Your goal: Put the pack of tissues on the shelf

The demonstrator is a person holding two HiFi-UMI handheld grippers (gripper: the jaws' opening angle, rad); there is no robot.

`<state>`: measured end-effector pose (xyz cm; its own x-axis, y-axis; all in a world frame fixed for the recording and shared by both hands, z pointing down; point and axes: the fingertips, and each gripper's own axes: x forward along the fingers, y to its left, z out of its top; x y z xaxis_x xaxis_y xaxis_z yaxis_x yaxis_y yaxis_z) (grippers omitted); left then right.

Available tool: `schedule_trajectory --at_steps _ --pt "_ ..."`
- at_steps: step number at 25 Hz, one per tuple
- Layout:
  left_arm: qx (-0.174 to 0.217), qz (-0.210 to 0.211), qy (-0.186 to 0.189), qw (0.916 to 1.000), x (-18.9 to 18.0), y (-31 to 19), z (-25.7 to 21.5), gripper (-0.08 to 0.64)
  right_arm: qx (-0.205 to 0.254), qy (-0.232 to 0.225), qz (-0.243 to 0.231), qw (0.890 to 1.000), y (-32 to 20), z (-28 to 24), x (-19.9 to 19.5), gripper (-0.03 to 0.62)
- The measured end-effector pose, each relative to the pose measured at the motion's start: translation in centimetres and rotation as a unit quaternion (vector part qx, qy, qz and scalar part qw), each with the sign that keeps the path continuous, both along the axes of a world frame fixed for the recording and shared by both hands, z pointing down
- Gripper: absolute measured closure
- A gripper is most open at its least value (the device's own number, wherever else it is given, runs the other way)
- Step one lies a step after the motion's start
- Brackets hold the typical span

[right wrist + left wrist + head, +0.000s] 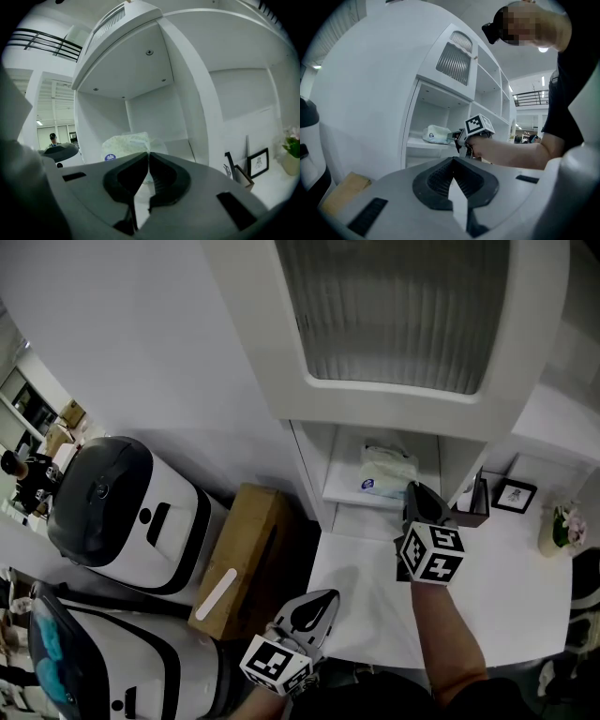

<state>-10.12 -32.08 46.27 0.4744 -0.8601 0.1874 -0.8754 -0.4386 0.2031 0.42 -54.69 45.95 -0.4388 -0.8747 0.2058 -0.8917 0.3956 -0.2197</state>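
The pale green pack of tissues (384, 472) lies on the white shelf (345, 495) inside the open cubby, resting free. My right gripper (417, 491) hovers just in front of the cubby with its tips close to the pack, jaws shut and empty. In the right gripper view the pack (124, 143) sits right behind my shut right gripper (149, 155). My left gripper (319, 601) hangs low near the counter's front edge, shut with nothing in it. In the left gripper view, past my left gripper (452, 161), I see the pack (436, 134) and the right gripper (457, 137).
A brown cardboard box (244, 554) stands on the floor left of the white counter (506, 587). Two white and black machines (122, 512) are further left. A small framed picture (514, 495), a dark holder (473, 502) and a flower vase (561, 531) stand at the right.
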Motion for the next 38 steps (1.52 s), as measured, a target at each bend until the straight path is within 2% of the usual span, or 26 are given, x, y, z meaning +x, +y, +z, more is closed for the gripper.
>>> schedule_trajectory --at_steps 9,10,12,20,24,30,38 --pt "-0.011 -0.009 -0.008 0.9999 1.0 0.2 0.3 0.557 0.005 -0.016 -0.009 1.000 -0.3 0.3 0.1 0.581" --pt "-0.012 -0.010 -0.008 0.9998 1.1 0.2 0.3 0.557 0.007 -0.017 -0.010 1.000 -0.3 0.3 0.2 0.577" --pt "-0.014 -0.012 -0.010 0.9998 1.3 0.3 0.3 0.557 0.012 -0.018 -0.013 1.000 -0.1 0.2 0.4 0.525" --pt "-0.012 -0.014 -0.010 0.9998 2.2 1.2 0.3 0.557 0.042 -0.020 -0.021 0.999 2.0 -1.0 2.2 0.522" --pt "-0.013 -0.015 -0.006 0.9998 2.6 1.8 0.6 0.557 0.051 -0.022 -0.040 0.998 3.6 -1.5 3.2 0.580" --pt "-0.010 -0.010 -0.003 0.9999 3.1 3.1 0.3 0.557 0.044 -0.043 -0.074 0.995 6.8 -2.1 3.3 0.584" --pt "0.001 0.009 0.000 1.0000 2.1 6.3 -0.6 0.557 0.025 -0.052 -0.101 0.993 12.8 -1.9 1.4 0.588"
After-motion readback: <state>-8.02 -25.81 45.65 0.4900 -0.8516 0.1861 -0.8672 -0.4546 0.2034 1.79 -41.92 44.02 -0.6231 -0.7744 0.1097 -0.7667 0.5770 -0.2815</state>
